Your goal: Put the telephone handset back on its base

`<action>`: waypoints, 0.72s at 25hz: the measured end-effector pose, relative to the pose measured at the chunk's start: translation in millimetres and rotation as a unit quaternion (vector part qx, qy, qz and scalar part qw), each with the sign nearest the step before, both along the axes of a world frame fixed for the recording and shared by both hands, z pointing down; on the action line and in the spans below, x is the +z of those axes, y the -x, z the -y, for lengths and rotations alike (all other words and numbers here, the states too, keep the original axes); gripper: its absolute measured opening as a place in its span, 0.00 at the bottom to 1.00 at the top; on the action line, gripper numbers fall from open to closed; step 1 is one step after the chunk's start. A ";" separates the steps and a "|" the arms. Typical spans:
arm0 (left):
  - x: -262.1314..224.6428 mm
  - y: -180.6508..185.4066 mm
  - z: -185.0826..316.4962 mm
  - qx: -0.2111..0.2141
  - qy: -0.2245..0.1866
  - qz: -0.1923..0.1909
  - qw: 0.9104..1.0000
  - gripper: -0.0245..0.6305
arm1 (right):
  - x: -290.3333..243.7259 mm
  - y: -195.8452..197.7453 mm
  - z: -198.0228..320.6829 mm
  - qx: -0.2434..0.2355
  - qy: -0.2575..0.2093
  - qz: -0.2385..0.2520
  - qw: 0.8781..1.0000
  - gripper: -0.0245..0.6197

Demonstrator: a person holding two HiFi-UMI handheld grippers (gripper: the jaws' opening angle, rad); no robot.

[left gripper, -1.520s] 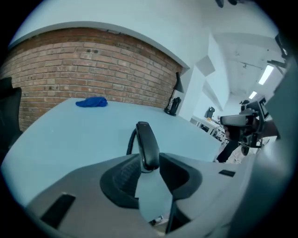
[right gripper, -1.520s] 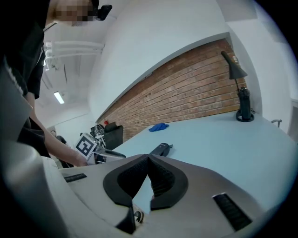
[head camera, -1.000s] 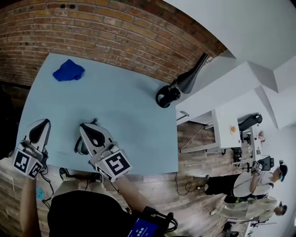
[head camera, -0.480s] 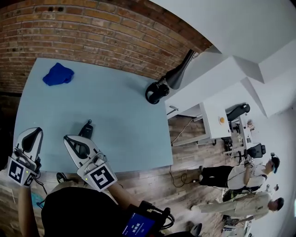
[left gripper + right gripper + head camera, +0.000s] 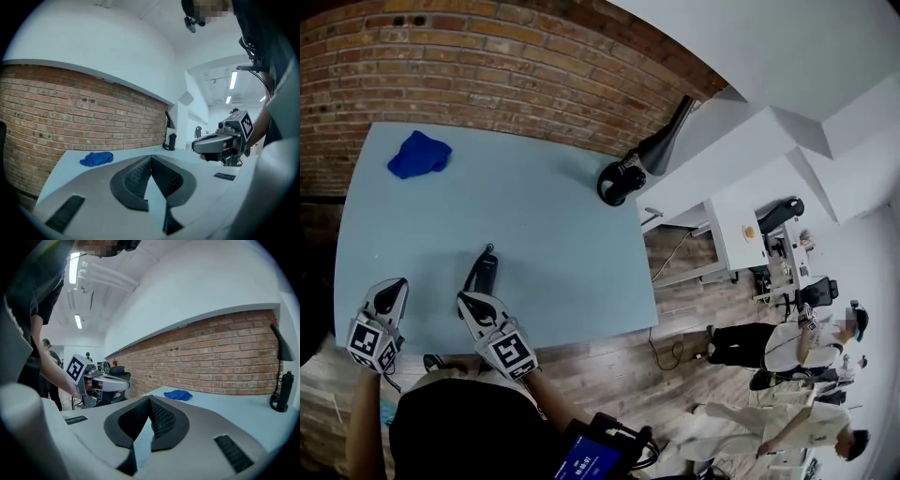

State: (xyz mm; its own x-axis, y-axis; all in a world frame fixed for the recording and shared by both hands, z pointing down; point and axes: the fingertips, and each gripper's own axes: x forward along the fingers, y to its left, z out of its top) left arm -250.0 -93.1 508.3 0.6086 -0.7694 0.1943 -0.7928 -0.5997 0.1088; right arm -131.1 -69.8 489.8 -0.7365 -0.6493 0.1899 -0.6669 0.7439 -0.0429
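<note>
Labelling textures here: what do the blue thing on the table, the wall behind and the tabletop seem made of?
The blue thing looks like soft matte cloth, from its crumpled folds. The wall is bare red brick, rough, with pale mortar lines. The tabletop is smooth, matte light blue; laminate or paint, I cannot tell.

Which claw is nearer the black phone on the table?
Right. The right claw sits just short of the black phone; the left claw is farther off, to its left.
</note>
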 end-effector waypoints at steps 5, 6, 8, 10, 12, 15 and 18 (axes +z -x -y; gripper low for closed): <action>19.2 -2.0 -0.3 0.012 0.020 0.003 1.000 0.08 | 10.5 -5.9 3.4 0.017 0.011 -0.002 1.000 0.06; 22.5 -2.3 -0.8 0.014 0.022 0.003 1.000 0.08 | 11.7 -5.6 3.4 0.019 0.010 -0.003 1.000 0.06; 28.5 -4.8 -4.2 0.016 0.029 0.002 0.999 0.08 | 14.6 -6.6 0.4 0.023 0.011 -0.008 1.000 0.06; 30.6 -9.0 -6.9 0.015 0.034 0.002 0.999 0.08 | 15.5 -10.0 -2.4 0.026 0.011 -0.013 1.000 0.06; 29.3 -14.3 -7.3 0.014 0.037 0.001 0.999 0.08 | 13.9 -14.2 -2.8 0.027 0.012 -0.012 0.999 0.06; 28.3 -24.3 -7.6 0.017 0.038 0.000 0.999 0.08 | 13.0 -21.2 -3.0 0.027 0.014 -0.008 1.000 0.06; 30.1 -32.8 -7.5 0.019 0.041 -0.002 0.999 0.08 | 14.8 -28.1 -3.3 0.028 0.017 -0.007 0.999 0.06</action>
